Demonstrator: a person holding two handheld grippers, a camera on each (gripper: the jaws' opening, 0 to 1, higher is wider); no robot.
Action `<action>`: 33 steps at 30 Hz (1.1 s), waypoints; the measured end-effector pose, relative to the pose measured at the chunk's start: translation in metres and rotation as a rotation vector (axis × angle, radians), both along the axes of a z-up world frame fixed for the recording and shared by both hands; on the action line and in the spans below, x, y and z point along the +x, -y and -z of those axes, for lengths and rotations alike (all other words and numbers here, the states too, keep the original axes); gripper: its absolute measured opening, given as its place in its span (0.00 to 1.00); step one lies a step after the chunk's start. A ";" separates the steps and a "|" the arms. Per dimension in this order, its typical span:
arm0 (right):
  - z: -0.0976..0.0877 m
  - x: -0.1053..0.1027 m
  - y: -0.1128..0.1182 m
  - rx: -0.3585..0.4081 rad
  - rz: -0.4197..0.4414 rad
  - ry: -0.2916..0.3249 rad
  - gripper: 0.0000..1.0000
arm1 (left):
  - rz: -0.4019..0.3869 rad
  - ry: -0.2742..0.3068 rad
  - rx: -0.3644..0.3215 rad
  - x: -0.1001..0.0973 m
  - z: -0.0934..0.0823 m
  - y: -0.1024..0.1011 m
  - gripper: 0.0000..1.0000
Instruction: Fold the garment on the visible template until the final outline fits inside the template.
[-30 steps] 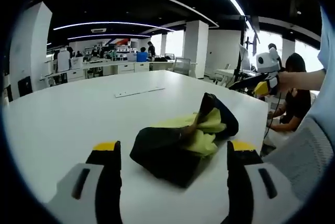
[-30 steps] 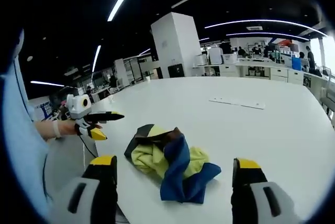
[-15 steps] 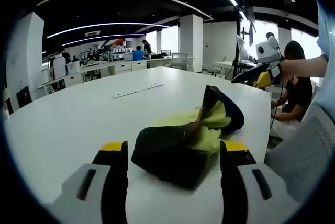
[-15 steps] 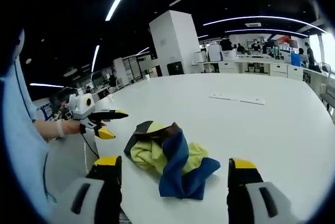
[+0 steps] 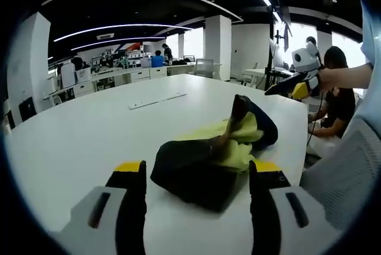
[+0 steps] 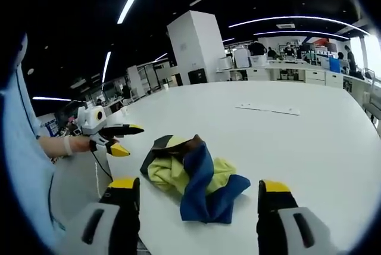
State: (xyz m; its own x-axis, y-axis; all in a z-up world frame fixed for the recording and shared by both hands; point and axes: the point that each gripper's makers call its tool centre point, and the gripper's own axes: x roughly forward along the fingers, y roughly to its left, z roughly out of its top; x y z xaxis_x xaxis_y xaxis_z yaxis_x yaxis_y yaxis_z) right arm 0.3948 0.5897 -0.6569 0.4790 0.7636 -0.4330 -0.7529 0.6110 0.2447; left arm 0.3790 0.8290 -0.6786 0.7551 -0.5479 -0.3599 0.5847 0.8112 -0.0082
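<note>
Garment: a crumpled yellow, navy and dark garment is lying bunched on the white counter, just ahead of the left tool and between its jaws' line of sight.
Left tool: its yellow-tipped jaws are standing apart, gripping nothing, low near the dark edge of the heap.
Right tool: the right tool is likewise spread and empty, facing the blue fold of the same garment from the opposite side.
Across the counter: each tool is appearing in the other's view, held up off the counter beyond the cloth.
Template: a pale strip is lying well beyond the garment; whether it marks the template cannot be told.
Doing it well: the heap probably needs spreading flat first, so each tool should be taking one outer corner, not a thick bunch.
</note>
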 end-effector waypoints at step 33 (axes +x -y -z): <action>0.024 0.028 -0.045 0.041 -0.052 -0.147 0.28 | 0.128 0.028 0.255 0.027 0.037 0.009 0.29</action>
State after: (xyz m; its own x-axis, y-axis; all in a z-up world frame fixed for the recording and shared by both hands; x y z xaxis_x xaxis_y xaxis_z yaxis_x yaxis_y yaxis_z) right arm 0.4223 0.6346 -0.6813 0.3722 0.8039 -0.4638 -0.7372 0.5597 0.3785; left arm 0.4056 0.8199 -0.7156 0.6971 -0.5338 -0.4786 0.6797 0.7044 0.2044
